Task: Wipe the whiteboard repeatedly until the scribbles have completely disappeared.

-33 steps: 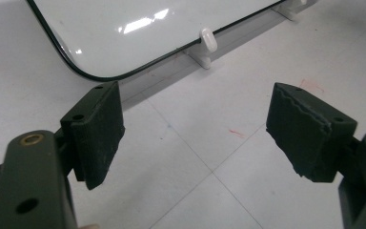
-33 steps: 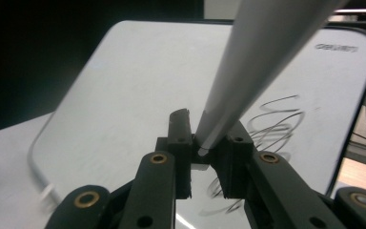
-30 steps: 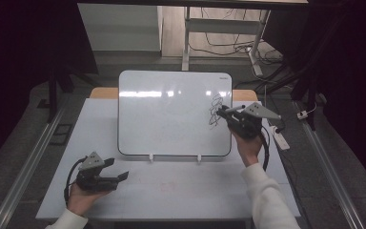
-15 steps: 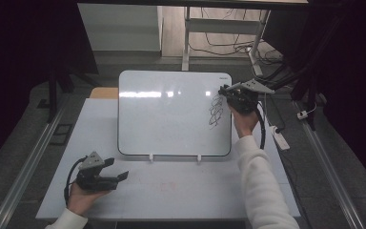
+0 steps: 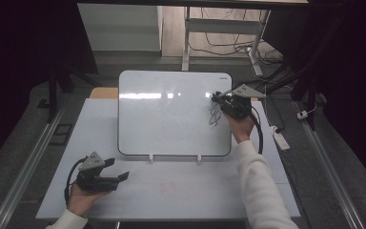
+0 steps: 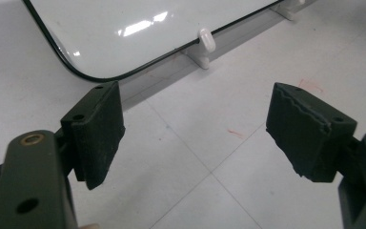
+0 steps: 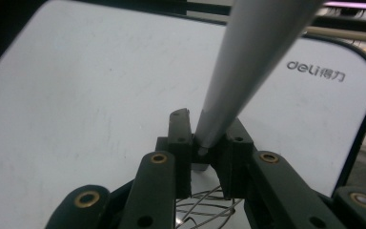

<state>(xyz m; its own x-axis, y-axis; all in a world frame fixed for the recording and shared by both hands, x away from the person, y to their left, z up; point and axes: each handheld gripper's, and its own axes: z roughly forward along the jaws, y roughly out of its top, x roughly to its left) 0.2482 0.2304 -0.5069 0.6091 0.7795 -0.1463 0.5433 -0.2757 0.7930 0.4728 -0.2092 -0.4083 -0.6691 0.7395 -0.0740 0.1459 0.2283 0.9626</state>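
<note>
A white whiteboard (image 5: 171,114) stands tilted on the white table (image 5: 209,195), with a black scribble (image 5: 214,116) near its right edge. My right gripper (image 5: 218,98) is at the board's upper right, just above the scribble, shut on a grey marker (image 7: 248,62) that slants up between the jaws. In the right gripper view the whiteboard (image 7: 100,95) lies close ahead and the scribble (image 7: 205,205) shows below the right gripper (image 7: 205,129). My left gripper (image 5: 121,176) rests at the table's front left. It is open and holds nothing; the left gripper (image 6: 195,124) points at the whiteboard's lower corner (image 6: 124,28).
Two white feet (image 5: 151,157) prop the board's lower edge. Faint red marks (image 5: 171,186) stain the table in front. A white power strip (image 5: 279,136) and cables lie off the table's right side. Metal rails run along both sides.
My right gripper has moved up the board's right side with the marker, leaving the scribble uncovered below it. The left gripper has stayed in place.
</note>
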